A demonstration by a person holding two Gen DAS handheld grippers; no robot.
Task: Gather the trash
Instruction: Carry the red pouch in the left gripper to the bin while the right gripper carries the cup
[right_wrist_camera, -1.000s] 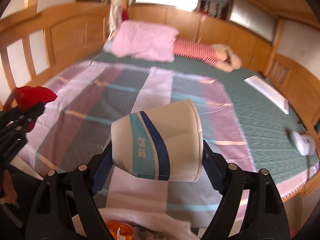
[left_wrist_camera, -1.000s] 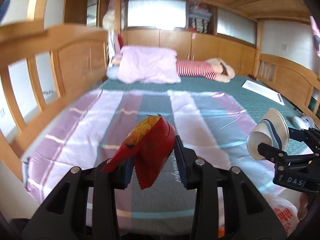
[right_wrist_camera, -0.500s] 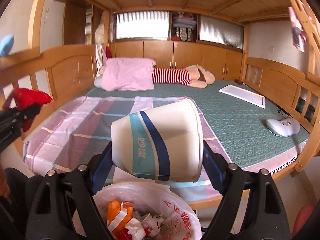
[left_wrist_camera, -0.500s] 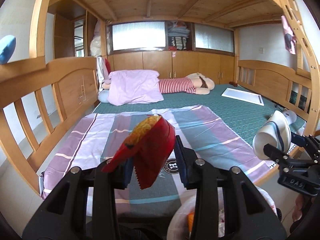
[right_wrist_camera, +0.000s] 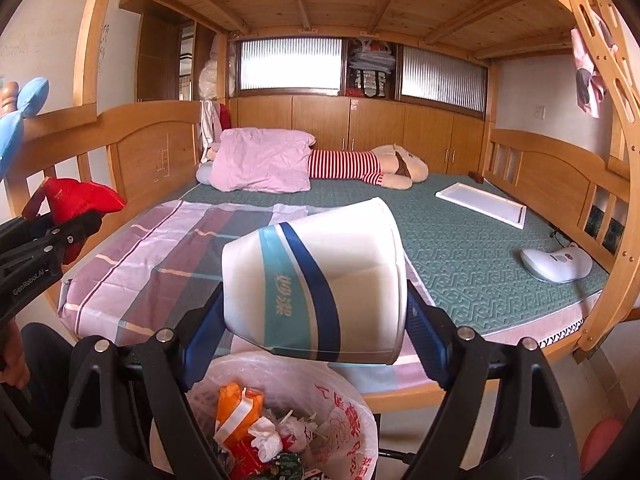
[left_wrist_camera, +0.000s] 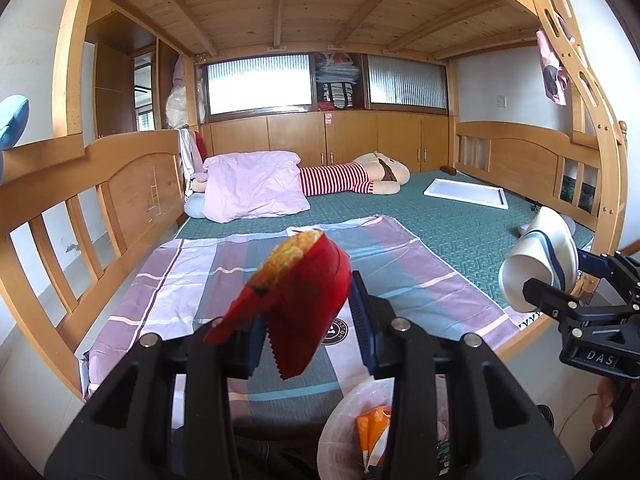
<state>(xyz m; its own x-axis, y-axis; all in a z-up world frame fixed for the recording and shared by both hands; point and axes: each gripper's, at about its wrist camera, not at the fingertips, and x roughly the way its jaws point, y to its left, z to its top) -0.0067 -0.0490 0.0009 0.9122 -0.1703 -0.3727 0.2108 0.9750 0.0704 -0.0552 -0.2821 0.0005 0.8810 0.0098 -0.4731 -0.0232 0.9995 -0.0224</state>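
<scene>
My left gripper is shut on a red snack wrapper with a yellow inside, held in the air before the bed's front edge. My right gripper is shut on a white paper cup with blue and teal stripes, lying on its side between the fingers. The cup and right gripper also show in the left wrist view; the wrapper shows in the right wrist view. A bin with a white plastic bag, holding several pieces of trash, stands just below the cup and shows in the left wrist view.
A wooden bunk bed with a green mattress and a striped purple sheet lies ahead. On it are a pink pillow, a plush toy, a white flat tray and a white device. Wooden rails flank both sides.
Both grippers have pulled back from over the bed and tilted up, still holding wrapper and cup. The trash bin has come into view below them.
</scene>
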